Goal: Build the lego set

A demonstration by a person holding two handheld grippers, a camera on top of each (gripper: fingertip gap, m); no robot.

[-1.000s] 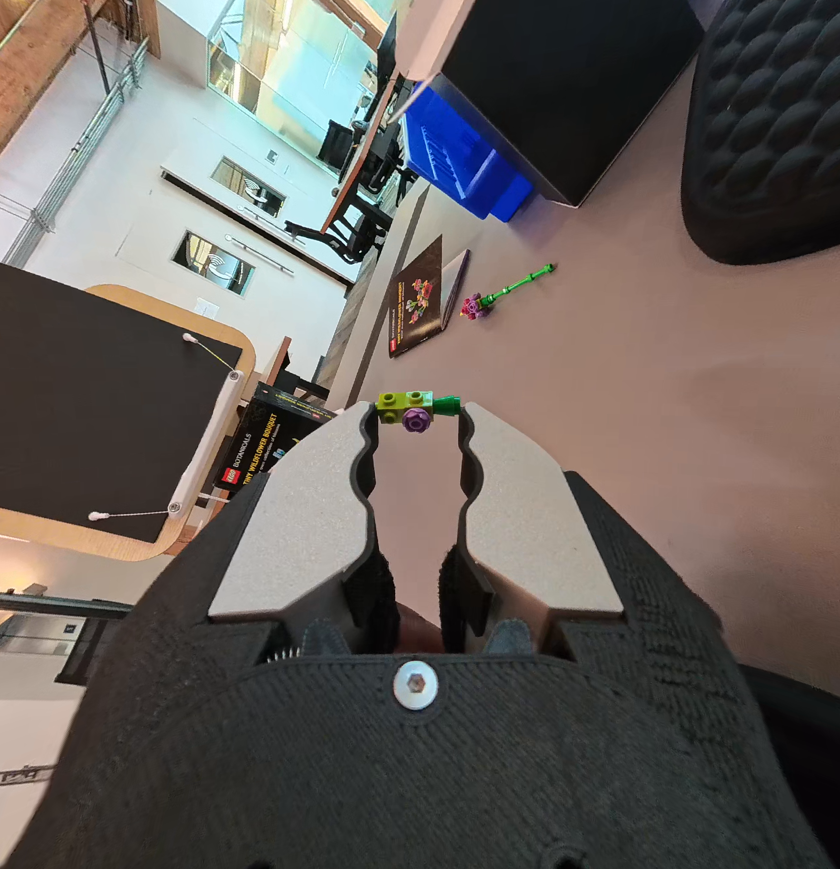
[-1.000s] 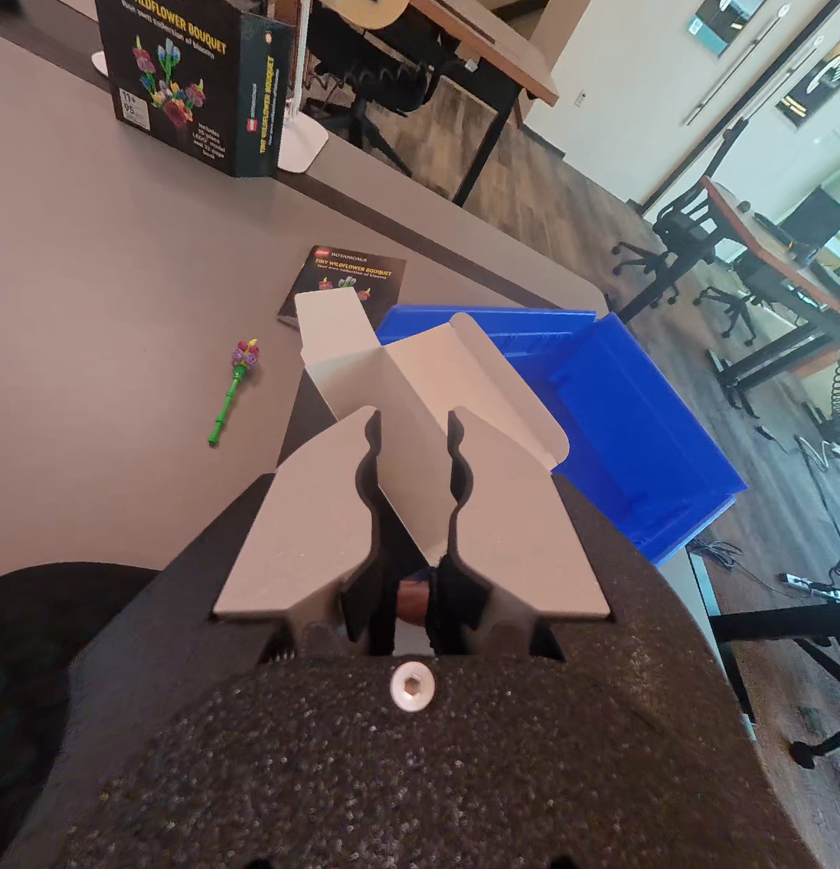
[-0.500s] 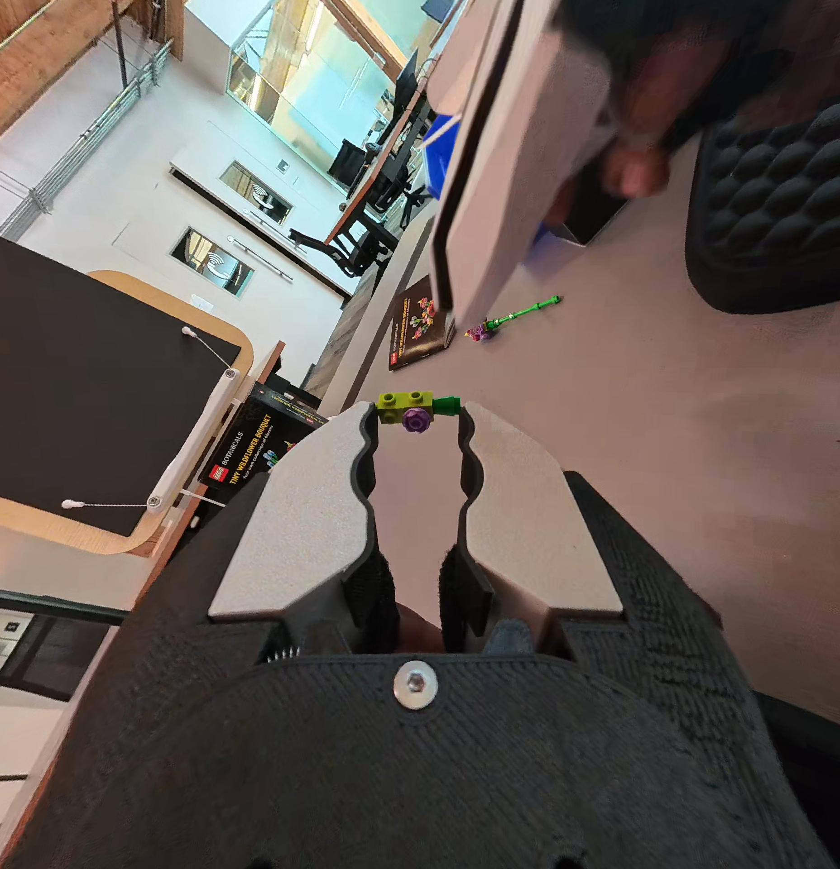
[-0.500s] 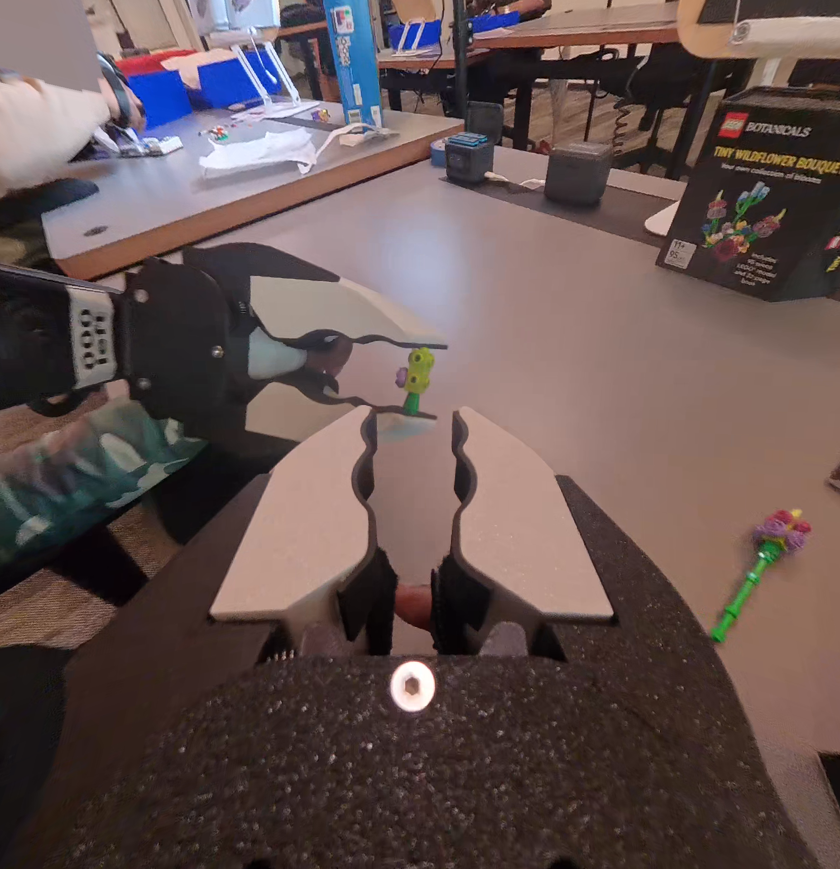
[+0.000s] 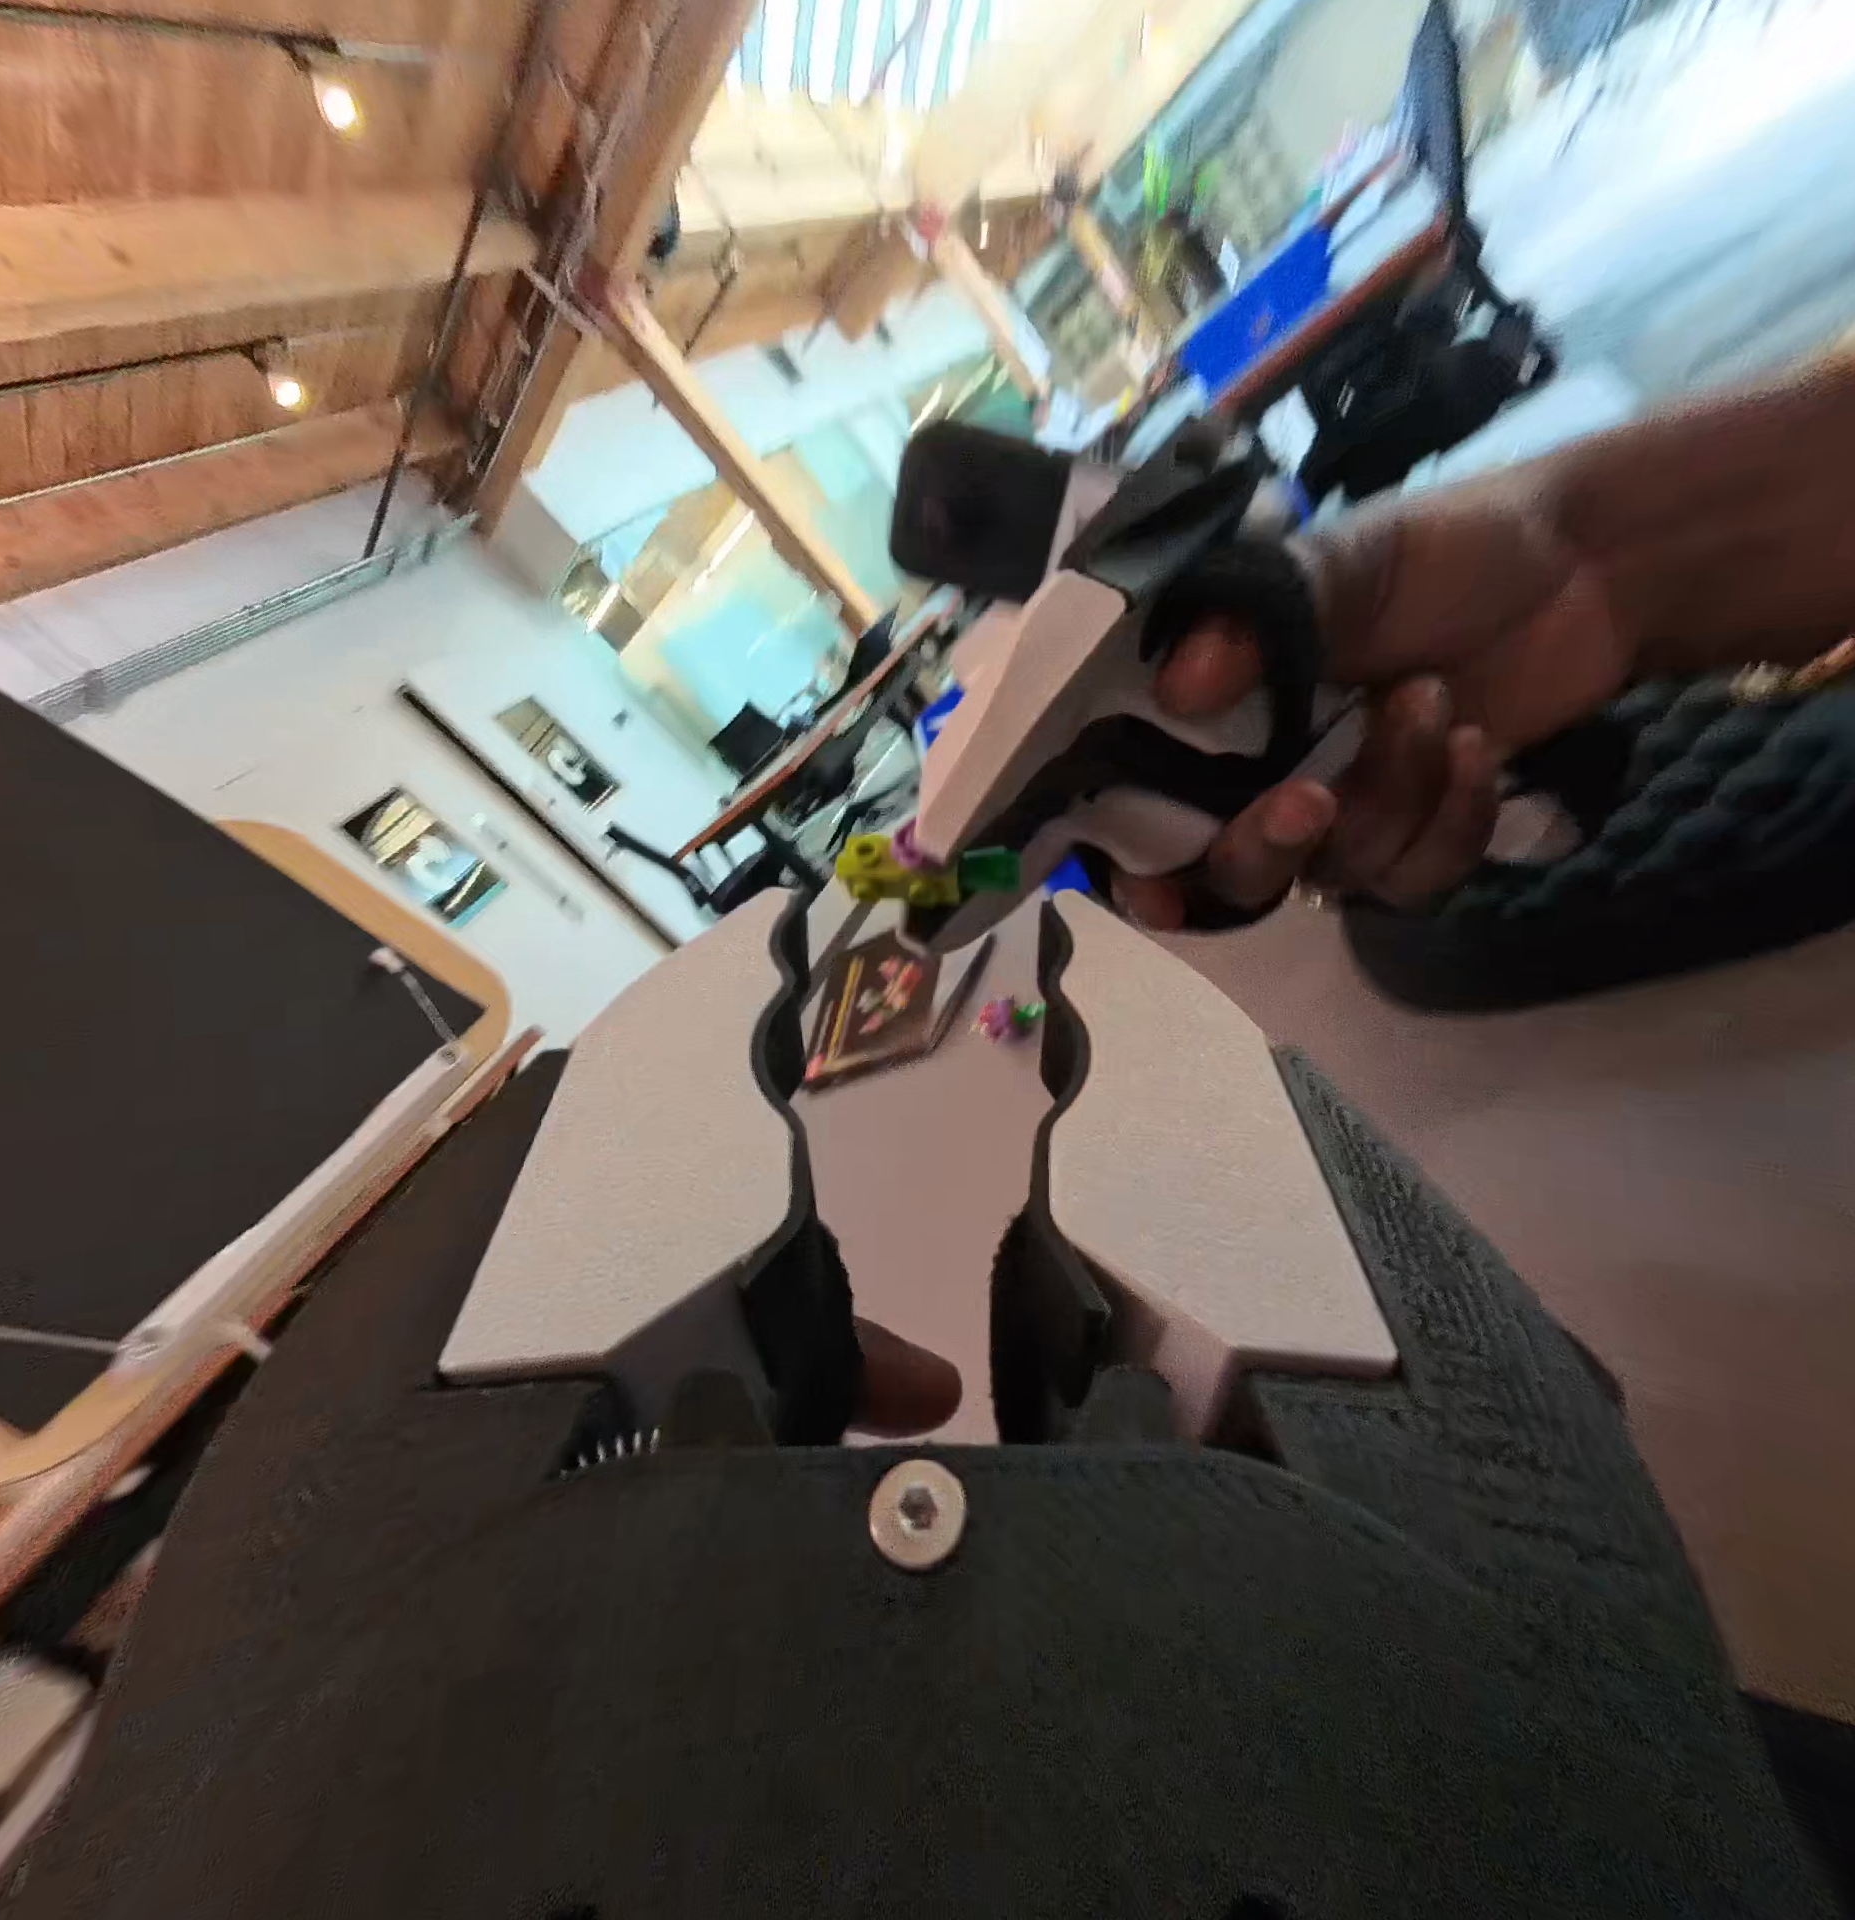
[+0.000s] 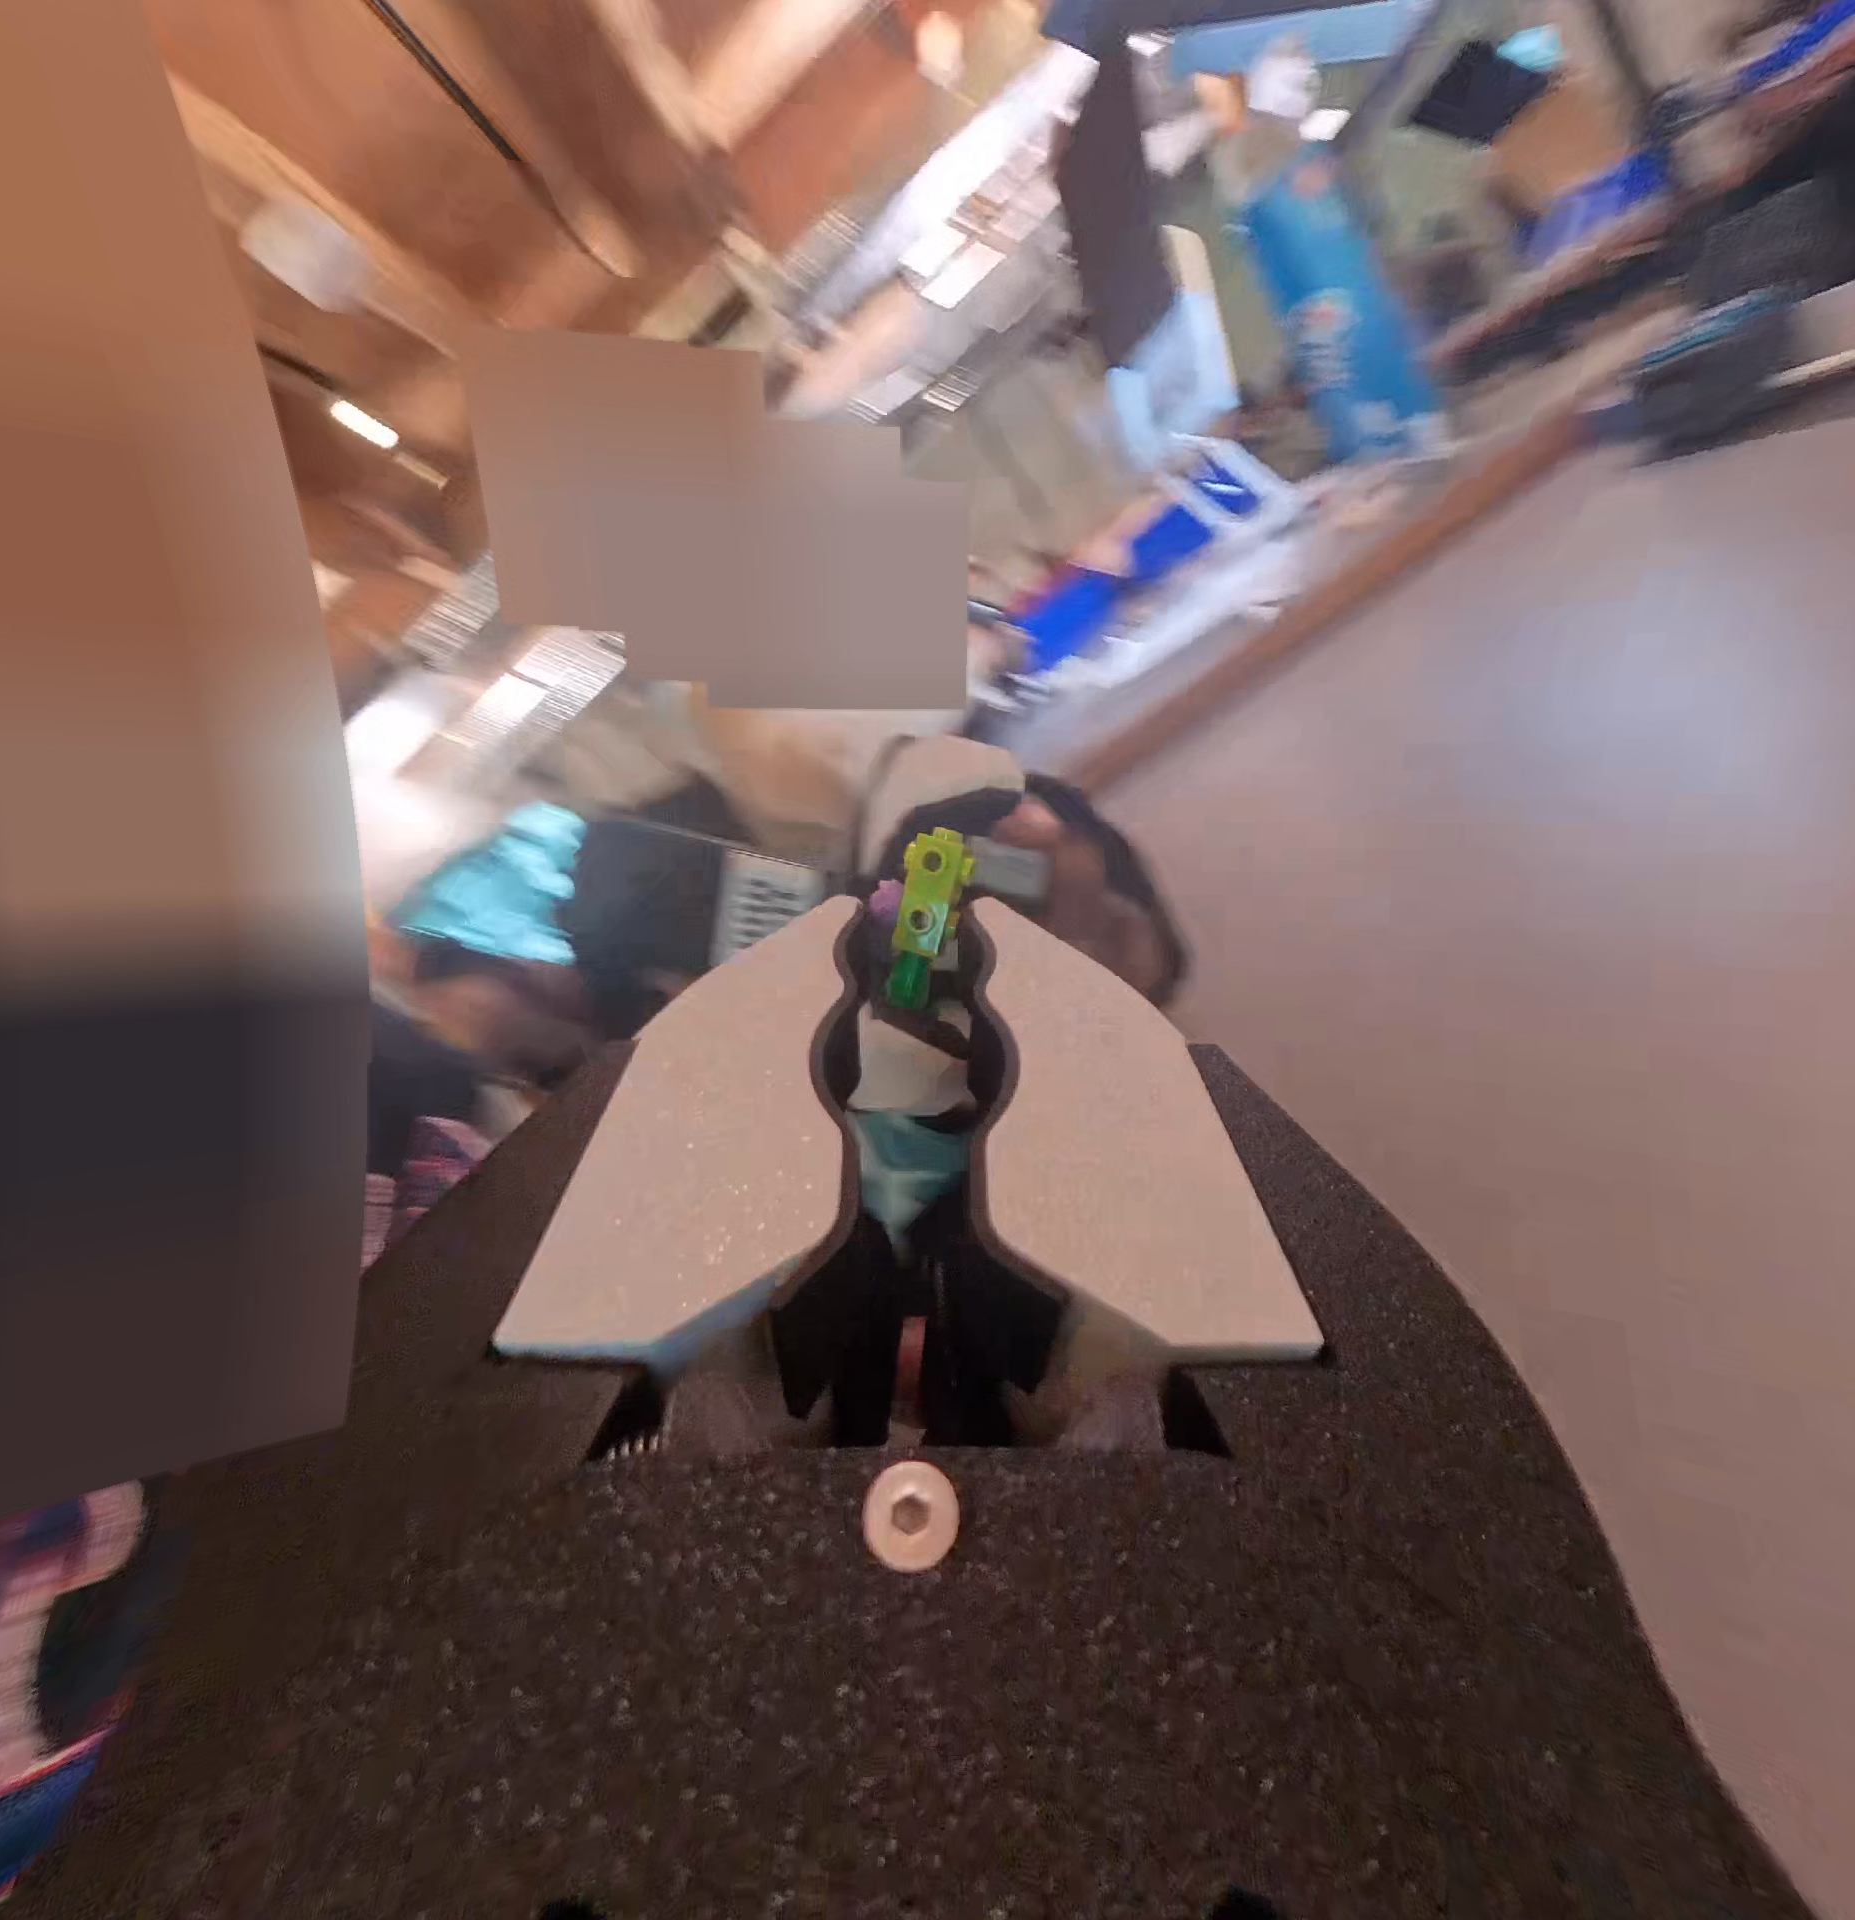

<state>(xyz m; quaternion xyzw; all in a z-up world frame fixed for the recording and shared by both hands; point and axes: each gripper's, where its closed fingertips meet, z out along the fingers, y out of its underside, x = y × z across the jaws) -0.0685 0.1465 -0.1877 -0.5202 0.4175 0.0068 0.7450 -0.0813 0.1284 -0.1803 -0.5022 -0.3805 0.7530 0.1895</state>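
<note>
The small lego piece (image 5: 869,869) has lime bricks, a purple flower and a green stem. In the left wrist view it sits just beyond my left gripper (image 5: 918,912), whose jaws are apart and do not seem to touch it. My right gripper (image 5: 918,889) comes in from the right in a hand and pinches the piece. In the right wrist view my right gripper (image 6: 918,923) is shut on the piece (image 6: 928,902), lime bricks up, green stem between the tips. The view is blurred.
On the grey table (image 5: 1525,1195) lie an instruction booklet (image 5: 869,1006) and a finished flower stem (image 5: 1006,1016). A black dimpled cushion (image 5: 1681,831) is at the right. A black board in a wooden frame (image 5: 175,987) stands at the left.
My right gripper has swung in and closed on the lego piece. My left gripper's jaws have opened wider and let it go. Both views have tilted upward.
</note>
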